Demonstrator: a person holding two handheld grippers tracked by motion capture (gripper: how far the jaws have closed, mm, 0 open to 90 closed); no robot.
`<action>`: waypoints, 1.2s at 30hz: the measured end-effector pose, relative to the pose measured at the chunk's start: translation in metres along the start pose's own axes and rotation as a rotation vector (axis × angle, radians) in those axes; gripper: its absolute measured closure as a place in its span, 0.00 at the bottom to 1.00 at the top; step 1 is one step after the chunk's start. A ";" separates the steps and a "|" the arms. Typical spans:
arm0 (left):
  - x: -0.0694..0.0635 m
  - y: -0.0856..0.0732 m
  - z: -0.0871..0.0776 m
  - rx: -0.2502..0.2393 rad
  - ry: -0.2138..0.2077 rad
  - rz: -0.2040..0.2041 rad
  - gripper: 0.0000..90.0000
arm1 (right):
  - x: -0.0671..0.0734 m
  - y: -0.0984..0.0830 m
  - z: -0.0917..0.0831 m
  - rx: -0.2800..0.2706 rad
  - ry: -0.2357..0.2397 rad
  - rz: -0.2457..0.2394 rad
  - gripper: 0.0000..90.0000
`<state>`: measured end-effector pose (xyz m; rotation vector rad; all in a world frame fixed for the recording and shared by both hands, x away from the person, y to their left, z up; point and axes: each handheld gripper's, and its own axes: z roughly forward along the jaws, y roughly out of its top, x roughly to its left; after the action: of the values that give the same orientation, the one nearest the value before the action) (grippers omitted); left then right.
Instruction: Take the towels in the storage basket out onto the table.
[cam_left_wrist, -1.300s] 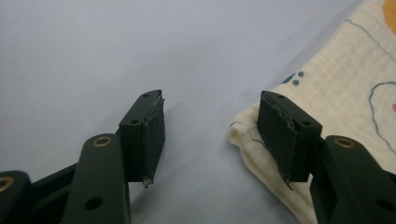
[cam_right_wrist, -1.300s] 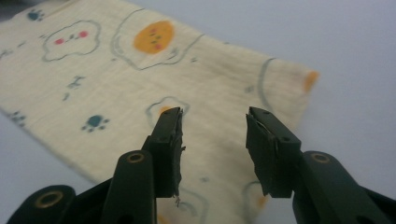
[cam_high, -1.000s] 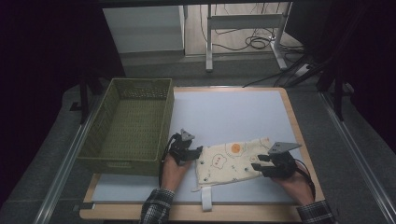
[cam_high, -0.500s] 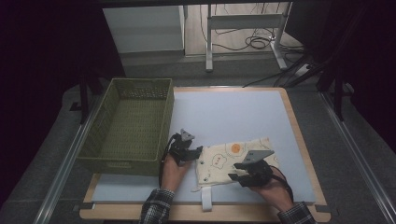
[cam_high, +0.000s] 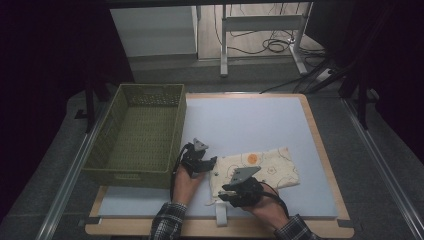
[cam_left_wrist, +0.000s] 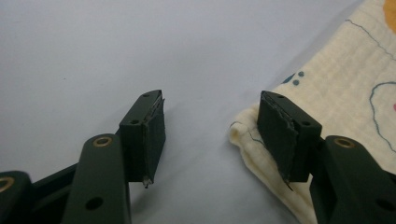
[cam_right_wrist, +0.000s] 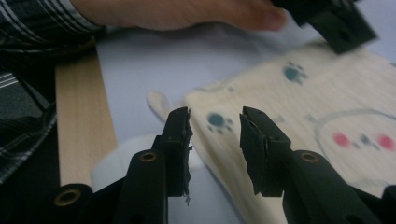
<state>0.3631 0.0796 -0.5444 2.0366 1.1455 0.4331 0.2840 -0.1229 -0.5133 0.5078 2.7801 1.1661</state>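
With the cloth (cam_high: 257, 168) lying flat near the tabletop's front edge, the left tongs (cam_left_wrist: 210, 135) stand apart astride its corner, and the right tongs (cam_right_wrist: 215, 140), apart but just closing, should pinch its near edge squarely.

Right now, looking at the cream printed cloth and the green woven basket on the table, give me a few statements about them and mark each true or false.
1. The cream printed cloth lies inside the green woven basket. False: it lies on the pale blue table mat, beside the basket.
2. The basket holds nothing. True.
3. The left gripper is clamped shut on the cloth. False: its jaws stand apart, one resting on the cloth's corner.
4. The right gripper points at the cloth's edge, jaws just closing, nothing pinched yet. True.
5. The cloth carries paw prints. True.
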 end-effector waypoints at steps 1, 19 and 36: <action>0.000 0.000 0.000 0.000 0.000 0.000 0.47 | 0.002 0.003 0.003 0.000 0.002 -0.008 0.70; -0.014 -0.001 -0.002 -0.006 -0.029 0.082 0.84 | 0.013 0.007 0.028 0.049 -0.015 -0.028 0.94; -0.014 0.022 -0.021 -0.102 -0.137 0.008 0.96 | 0.007 0.011 -0.005 -0.030 -0.009 0.017 0.97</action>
<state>0.3554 0.0706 -0.5132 1.9513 1.0126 0.3433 0.2795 -0.1165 -0.5017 0.5334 2.7521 1.2035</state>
